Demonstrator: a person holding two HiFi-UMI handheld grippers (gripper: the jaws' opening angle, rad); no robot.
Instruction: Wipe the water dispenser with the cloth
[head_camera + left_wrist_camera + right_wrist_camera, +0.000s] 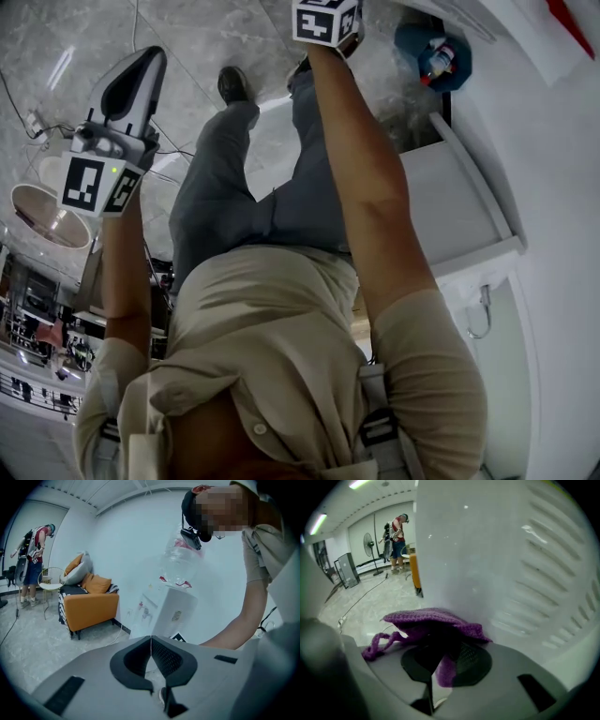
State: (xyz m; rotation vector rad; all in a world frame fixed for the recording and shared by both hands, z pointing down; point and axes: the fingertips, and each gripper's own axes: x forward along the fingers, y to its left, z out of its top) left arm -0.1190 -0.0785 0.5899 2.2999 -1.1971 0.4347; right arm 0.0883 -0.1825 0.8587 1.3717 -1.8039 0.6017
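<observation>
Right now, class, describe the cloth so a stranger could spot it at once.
Find the white water dispenser and its vented side. Beside it the right gripper is shut on the cloth: purple, knitted, with a trailing loop, the only purple thing among white and grey.

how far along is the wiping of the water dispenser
Done: the purple cloth is picked up, clamped in the right gripper. In hand: it sits at the vented side of the water dispenser. The left gripper is shut, empty, held away. How much is wiped cannot be told.
</observation>
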